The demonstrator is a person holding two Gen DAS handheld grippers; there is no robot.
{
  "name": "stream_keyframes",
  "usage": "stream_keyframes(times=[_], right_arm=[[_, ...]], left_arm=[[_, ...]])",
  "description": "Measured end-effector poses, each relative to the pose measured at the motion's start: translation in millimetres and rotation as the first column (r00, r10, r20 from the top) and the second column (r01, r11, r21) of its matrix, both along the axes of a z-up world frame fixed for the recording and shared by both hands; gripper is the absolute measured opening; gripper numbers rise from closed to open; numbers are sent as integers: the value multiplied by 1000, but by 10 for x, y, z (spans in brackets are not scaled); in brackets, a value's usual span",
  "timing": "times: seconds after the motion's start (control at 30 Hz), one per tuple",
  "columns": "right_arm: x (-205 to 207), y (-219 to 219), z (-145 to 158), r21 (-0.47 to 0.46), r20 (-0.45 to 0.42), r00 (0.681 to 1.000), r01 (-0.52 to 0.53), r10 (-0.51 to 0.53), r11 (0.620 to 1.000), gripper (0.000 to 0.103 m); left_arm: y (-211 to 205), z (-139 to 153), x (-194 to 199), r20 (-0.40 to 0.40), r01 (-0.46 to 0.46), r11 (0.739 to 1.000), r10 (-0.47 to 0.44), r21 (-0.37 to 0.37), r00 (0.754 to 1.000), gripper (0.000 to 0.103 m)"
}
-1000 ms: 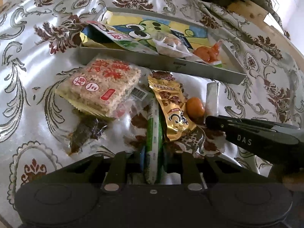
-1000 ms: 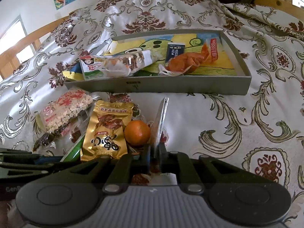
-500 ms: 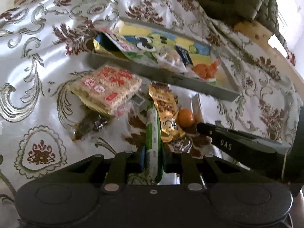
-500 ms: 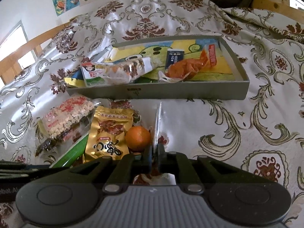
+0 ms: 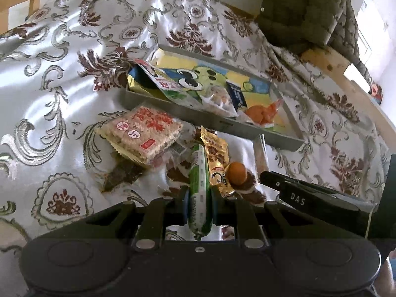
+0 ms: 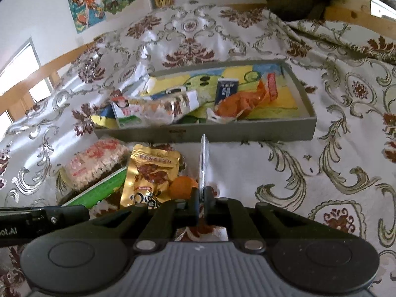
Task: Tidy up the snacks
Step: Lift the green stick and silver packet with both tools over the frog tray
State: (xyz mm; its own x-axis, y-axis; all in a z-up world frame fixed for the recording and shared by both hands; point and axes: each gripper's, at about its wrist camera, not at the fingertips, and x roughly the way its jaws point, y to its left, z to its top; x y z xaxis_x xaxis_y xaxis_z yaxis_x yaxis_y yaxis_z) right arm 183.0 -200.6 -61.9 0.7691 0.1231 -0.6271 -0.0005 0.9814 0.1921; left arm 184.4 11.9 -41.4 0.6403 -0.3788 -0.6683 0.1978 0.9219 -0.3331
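My left gripper (image 5: 199, 204) is shut on a green-and-white stick-shaped snack pack (image 5: 198, 185), lifted above the cloth. My right gripper (image 6: 201, 199) is shut on the edge of a thin silvery flat packet (image 6: 203, 160) that stands on edge and points toward the grey box (image 6: 247, 131). Loose on the cloth lie a gold pouch (image 6: 151, 173), a small orange (image 6: 182, 186) and a rice-cracker pack (image 5: 146, 130). The grey box (image 5: 198, 117) holds several snacks, among them an orange bag (image 6: 242, 102) and a dark blue sachet (image 6: 226, 89).
A dark snack piece in clear wrap (image 5: 123, 175) lies under the cracker pack. A dark green quilted jacket (image 5: 309, 10) lies on the wooden edge behind the box. Patterned cloth to the right of the box (image 6: 346, 160) is bare. Posters hang on the wall (image 6: 101, 0).
The left gripper has risen and drawn back with the green pack, so the scene looks smaller and farther. The right gripper has tilted up slightly with the silvery packet in it.
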Motion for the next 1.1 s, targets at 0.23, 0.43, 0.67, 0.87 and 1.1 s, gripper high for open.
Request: stream_keyframes(times=[0.23, 0.43, 0.67, 0.87, 1.1], right_arm=[[-100, 26, 110, -10, 67, 998, -16, 16, 1000, 4], [-103, 38, 144, -12, 94, 995, -17, 18, 1000, 4], [-21, -34, 296, -1, 191, 982, 5, -4, 1000, 4], [237, -84, 341, 38, 206, 979, 3, -11, 999, 4], [566, -84, 325, 76, 224, 974, 18, -35, 997, 4]], left_arm=[[13, 137, -179, 113, -20, 1000, 23, -23, 993, 18], [32, 200, -173, 162, -29, 998, 38, -56, 986, 18], [90, 301, 42, 287, -77, 994, 95, -76, 953, 18], [236, 315, 432, 256, -161, 963, 215, -217, 942, 18], [89, 238, 997, 264, -176, 953, 241, -247, 934, 18]])
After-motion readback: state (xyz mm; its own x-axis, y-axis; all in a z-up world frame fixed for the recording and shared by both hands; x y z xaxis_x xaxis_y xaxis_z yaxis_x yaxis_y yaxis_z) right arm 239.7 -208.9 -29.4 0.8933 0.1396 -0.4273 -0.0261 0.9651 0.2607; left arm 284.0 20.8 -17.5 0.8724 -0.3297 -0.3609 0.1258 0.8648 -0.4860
